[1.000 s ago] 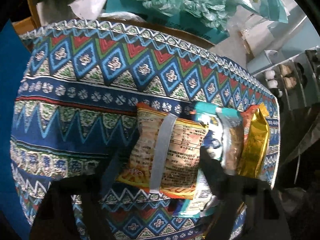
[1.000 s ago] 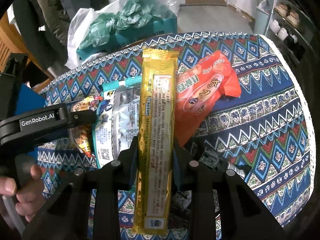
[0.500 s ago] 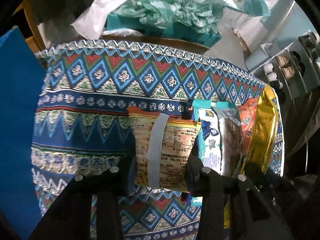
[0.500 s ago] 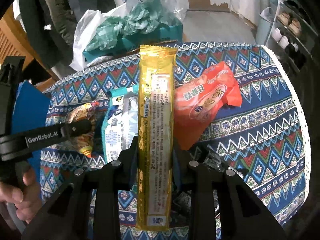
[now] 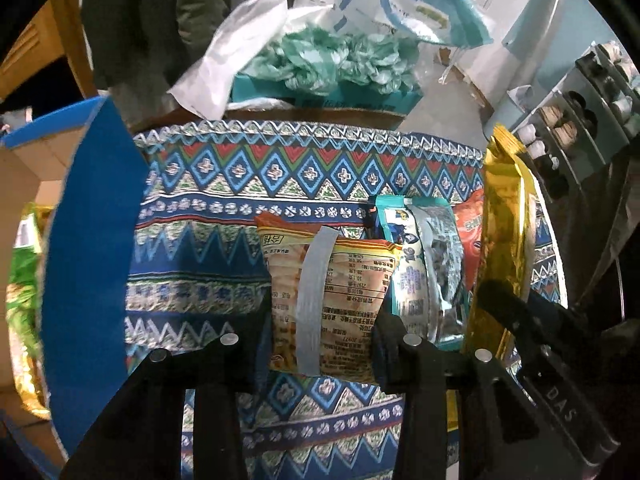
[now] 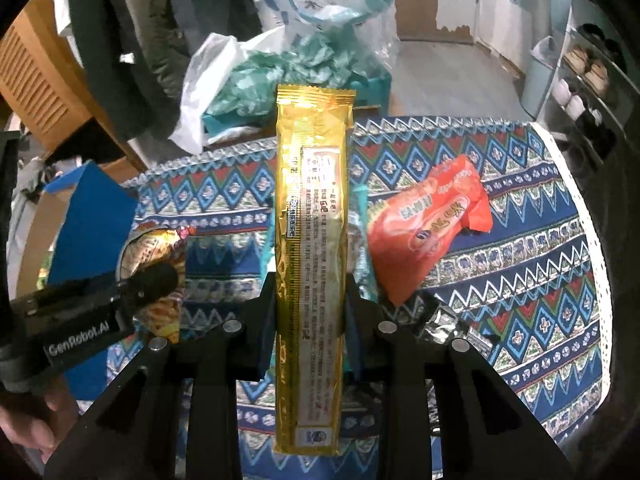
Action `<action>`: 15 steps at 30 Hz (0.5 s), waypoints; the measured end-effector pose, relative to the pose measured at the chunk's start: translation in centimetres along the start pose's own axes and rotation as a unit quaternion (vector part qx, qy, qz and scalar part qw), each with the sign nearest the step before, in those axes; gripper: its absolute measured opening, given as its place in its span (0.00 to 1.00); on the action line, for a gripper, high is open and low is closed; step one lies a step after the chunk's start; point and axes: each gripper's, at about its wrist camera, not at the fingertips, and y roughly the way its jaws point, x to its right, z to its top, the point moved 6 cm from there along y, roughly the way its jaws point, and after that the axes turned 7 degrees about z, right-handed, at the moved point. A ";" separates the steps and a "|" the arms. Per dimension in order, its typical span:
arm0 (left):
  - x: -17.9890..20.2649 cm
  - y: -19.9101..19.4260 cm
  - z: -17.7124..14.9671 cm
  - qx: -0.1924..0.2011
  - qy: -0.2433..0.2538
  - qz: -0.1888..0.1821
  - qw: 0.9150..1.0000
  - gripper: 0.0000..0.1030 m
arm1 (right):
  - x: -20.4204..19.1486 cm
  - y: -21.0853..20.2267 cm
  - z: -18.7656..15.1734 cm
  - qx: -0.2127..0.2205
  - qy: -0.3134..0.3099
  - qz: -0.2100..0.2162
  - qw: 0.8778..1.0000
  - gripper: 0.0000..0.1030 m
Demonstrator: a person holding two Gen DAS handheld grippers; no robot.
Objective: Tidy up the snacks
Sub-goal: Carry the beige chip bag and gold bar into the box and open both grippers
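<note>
While both grippers hold a packet above the patterned tablecloth (image 6: 520, 280), the step in hand looks like carrying the snacks to the blue-sided cardboard box (image 5: 92, 240) at the cloth's left edge. The left gripper (image 5: 320, 344) has its jaws clamped on an orange snack bag (image 5: 328, 292) with a grey seam strip, gripped across its lower half. The right gripper (image 6: 308, 312) is closed tight on a long gold packet (image 6: 312, 240), pinched low down so most of its length stands free ahead of the jaws.

To do this well, I would keep both grips firm and level, and swing the gold packet slowly: its long free end can whip or catch. The box's blue flap stands up at the cloth's left edge, so each packet probably needs to clear that flap before coming down. Going one hand at a time seems wise, since the two grippers are close beside each other.

On the cloth, a teal-and-silver packet (image 5: 420, 264) lies just right of the orange bag, and a red-orange packet (image 6: 428, 228) lies right of the gold one. Beyond the cloth's far edge sit crumpled green plastic bags (image 5: 332, 60); right of the cloth stands a shoe rack (image 6: 584, 80). Green and yellow packets (image 5: 24, 280) already show left of the flap.
</note>
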 end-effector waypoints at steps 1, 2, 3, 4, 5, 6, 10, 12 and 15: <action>-0.2 -0.5 -0.1 0.002 0.000 0.000 1.000 0.39 | -0.3 -0.2 0.0 0.001 -0.002 0.001 1.000 0.27; -0.4 -0.9 -0.2 0.004 0.000 0.000 1.000 0.39 | -0.8 -0.4 0.1 0.002 -0.005 0.002 1.000 0.27; -0.7 -1.5 -0.3 0.008 0.000 0.002 1.000 0.39 | -1.2 -0.6 0.2 0.004 -0.007 0.004 1.000 0.27; -0.9 -2.0 -0.5 0.012 0.001 0.005 1.000 0.39 | -1.7 -0.8 0.2 0.005 -0.010 0.005 1.000 0.27; -1.3 -2.4 -0.5 0.016 0.001 0.007 1.000 0.39 | -2.1 -1.0 0.3 0.006 -0.013 0.007 1.000 0.27; -1.6 -2.7 -0.5 0.019 0.000 0.008 1.000 0.39 | -2.4 -1.1 0.3 0.006 -0.015 0.008 1.000 0.27; -3.3 -4.3 -0.8 0.029 -0.007 0.011 0.999 0.38 | -4.1 -1.7 0.3 0.009 -0.027 0.015 0.999 0.27; -4.2 -4.9 -0.9 0.028 -0.013 0.010 0.999 0.38 | -5.0 -2.1 0.3 0.011 -0.032 0.021 0.999 0.27; -5.2 -5.7 -1.3 0.028 -0.016 0.008 0.999 0.38 | -6.4 -2.5 0.4 0.015 -0.042 0.028 0.999 0.27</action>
